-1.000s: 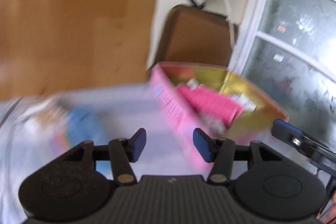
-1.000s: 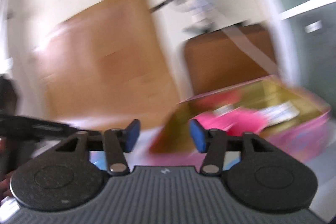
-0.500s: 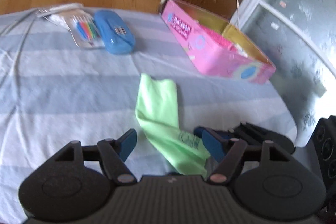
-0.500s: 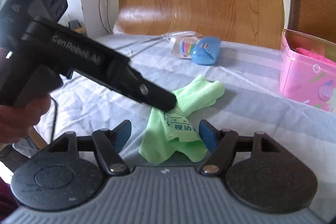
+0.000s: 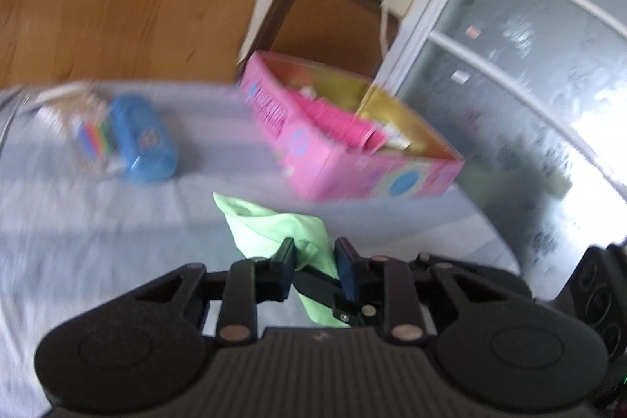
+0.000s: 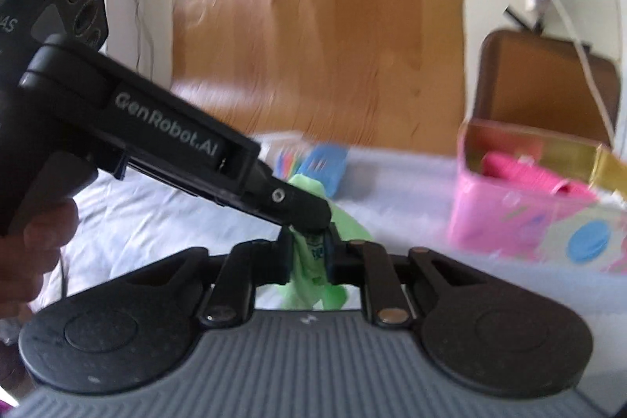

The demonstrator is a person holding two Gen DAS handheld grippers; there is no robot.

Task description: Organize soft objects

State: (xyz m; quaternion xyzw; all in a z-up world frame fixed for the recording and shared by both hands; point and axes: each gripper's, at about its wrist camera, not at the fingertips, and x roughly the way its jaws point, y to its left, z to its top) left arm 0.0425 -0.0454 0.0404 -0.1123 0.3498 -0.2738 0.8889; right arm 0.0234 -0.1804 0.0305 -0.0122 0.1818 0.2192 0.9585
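Two handheld grippers meet on a green cloth (image 5: 274, 230) lying on the striped surface (image 5: 98, 222), just short of the pink box (image 5: 352, 159) that already holds a pink cloth (image 5: 337, 122). The left gripper (image 5: 313, 255) has its fingers pressed in on a fold of the cloth, while the right gripper (image 6: 309, 253), jaws closing, pinches another bunch of it right beside them. Held so close together, the two grips could leave the cloth bunched instead of spread, or a thin fold could slip free as it lifts.
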